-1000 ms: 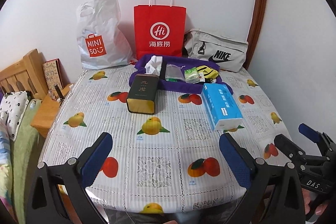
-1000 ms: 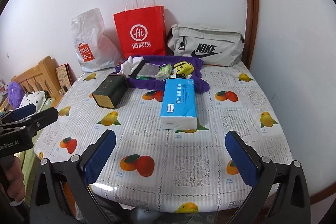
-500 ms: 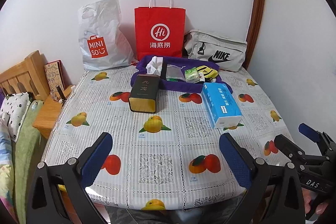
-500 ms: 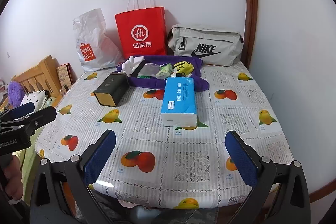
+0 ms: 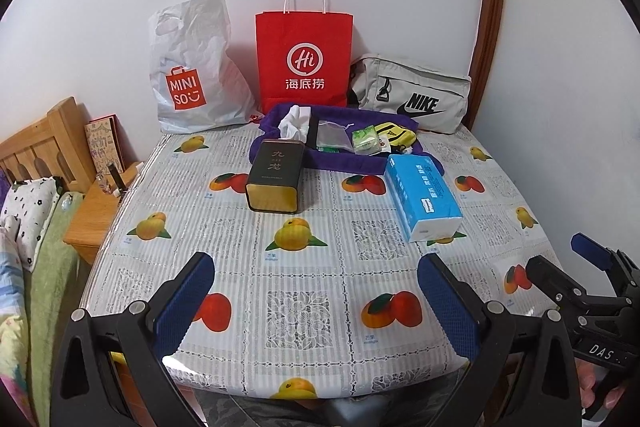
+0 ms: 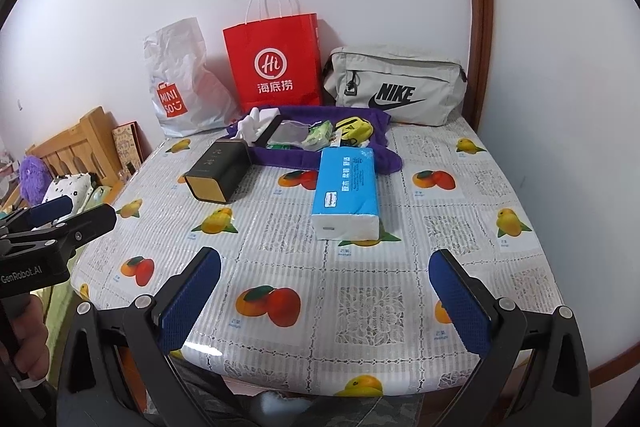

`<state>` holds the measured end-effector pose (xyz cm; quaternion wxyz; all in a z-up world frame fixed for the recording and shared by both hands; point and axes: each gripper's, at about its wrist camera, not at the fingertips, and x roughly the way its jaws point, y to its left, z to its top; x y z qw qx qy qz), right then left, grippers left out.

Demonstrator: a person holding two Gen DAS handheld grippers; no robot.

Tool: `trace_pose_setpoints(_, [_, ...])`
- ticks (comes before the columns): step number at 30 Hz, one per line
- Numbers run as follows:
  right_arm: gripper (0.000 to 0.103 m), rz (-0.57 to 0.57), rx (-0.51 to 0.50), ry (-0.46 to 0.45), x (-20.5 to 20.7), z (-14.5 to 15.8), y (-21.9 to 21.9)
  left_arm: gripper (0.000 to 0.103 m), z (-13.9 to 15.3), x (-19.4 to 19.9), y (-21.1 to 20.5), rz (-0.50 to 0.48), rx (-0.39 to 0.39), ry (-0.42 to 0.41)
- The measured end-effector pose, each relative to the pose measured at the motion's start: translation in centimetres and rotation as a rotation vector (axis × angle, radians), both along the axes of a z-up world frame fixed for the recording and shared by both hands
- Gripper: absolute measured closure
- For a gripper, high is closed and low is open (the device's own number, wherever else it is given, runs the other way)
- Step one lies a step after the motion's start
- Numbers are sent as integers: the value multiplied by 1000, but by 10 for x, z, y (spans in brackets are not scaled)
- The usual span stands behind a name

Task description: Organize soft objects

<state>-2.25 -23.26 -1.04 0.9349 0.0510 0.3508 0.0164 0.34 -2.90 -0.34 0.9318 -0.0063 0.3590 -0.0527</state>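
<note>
Two tools, both mine, both spread wide with nothing between the pads: left tool (image 5: 316,301) and right tool (image 6: 326,301) hover at the near edge of the table (image 5: 312,355), well short of every item.

Going outward: blue tissue pack (image 6: 347,194) lies flat mid-table, right of centre, its far end just at the purple cloth (image 5: 340,165). Dark tin (image 5: 276,177) lies on its side to the left, also up against the cloth's near edge. On the cloth sit a white cloth wad (image 5: 296,121), a clear pouch (image 5: 331,137), a green packet (image 5: 366,141) and a yellow pouch (image 5: 394,135), bunched close together. Behind them, against the wall: white plastic bag (image 5: 192,71), red paper bag (image 5: 305,59), grey sports bag (image 5: 414,95).

Progress call: small soft stuff is grouped on the cloth; tissue pack lies off it, loose on the table. That fits either a sort with the tissue pack yet to place, or a layout already settled with it parked beside the pile. I can't tell which from this. No destination container is obvious; the bags look shut or I can't see inside.
</note>
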Motion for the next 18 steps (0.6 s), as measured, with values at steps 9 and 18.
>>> trace_pose_setpoints(9, [1, -1, -1, 0, 0, 0, -1, 0, 0, 0, 0, -4, 2, 0])
trace_pose_setpoints(18, [1, -1, -1, 0, 0, 0, -1, 0, 0, 1, 2, -7, 6, 0])
